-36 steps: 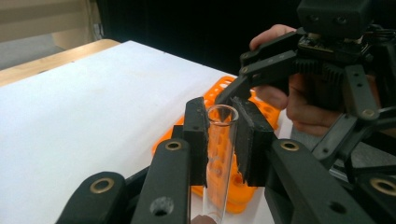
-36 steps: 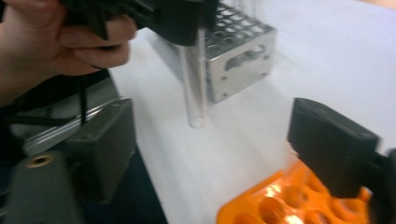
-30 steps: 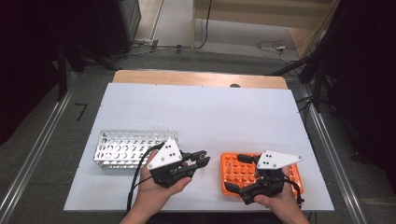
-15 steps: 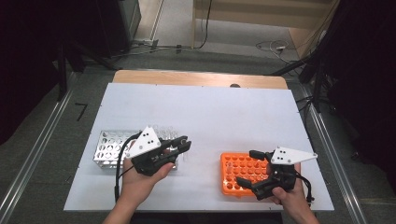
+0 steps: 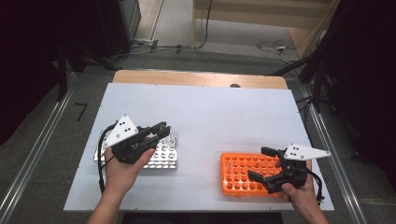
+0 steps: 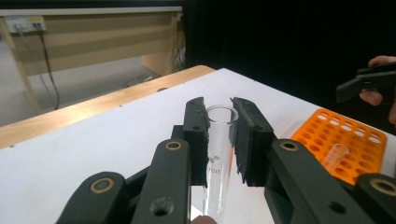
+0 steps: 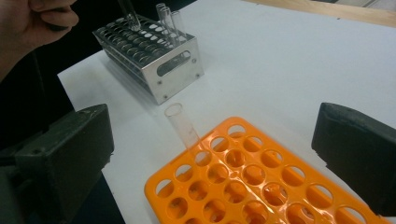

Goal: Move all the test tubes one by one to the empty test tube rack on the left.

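Left gripper [image 5: 161,131]: jaws clamp a clear glass test tube [image 6: 218,158] upright, above the perforated metal rack [image 5: 164,158].
Right gripper [image 5: 262,164]: jaws wide, over the orange plastic rack [image 5: 236,173] on the white counter [image 5: 210,116].

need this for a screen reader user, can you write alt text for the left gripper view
The left gripper has its two black jaws closed on a clear glass test tube, held upright with its open mouth on top, above a white table. Farther off at right sits an orange tube rack with one tube leaning in it.
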`<state>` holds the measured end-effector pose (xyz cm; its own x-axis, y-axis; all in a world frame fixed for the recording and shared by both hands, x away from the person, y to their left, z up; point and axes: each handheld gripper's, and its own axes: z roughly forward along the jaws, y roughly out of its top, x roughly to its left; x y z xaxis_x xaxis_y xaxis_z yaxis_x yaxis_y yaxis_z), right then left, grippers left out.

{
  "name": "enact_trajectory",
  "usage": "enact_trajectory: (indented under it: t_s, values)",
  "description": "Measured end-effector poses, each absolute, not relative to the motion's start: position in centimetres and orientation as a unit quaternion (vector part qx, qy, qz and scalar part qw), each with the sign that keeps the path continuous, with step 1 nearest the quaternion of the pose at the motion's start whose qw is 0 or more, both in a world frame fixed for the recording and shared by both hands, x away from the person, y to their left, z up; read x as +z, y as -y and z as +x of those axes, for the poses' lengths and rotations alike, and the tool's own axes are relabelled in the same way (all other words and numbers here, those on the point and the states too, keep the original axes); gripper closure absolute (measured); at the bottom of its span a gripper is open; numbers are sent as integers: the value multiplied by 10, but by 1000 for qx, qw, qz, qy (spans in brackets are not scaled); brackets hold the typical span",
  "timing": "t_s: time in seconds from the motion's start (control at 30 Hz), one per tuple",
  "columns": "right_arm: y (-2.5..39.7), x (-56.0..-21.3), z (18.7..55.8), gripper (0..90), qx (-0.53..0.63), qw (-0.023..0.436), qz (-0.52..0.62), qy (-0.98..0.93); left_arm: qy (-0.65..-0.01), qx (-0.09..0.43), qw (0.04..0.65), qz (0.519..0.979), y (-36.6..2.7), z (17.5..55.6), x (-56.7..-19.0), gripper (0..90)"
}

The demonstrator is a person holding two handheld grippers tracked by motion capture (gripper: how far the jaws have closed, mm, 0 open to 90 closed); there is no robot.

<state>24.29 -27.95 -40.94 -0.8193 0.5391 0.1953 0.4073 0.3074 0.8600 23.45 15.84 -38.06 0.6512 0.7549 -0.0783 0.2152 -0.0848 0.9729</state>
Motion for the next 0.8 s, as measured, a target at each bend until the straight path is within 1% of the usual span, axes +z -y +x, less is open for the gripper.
enact_trajectory:
  t_s: [0.27, 0.47, 0.8]
  values:
    - [285, -413, 245, 0, 510, 93, 316, -795, -370, 252, 575, 685, -175, 242, -381, 765]
    - [288, -414, 245, 0, 516, 98, 307, -794, -382, 264, 568, 679, -184, 249, -383, 765]
    - [292, -416, 245, 0, 513, 110, 309, -793, -404, 268, 564, 668, -197, 260, -388, 765]
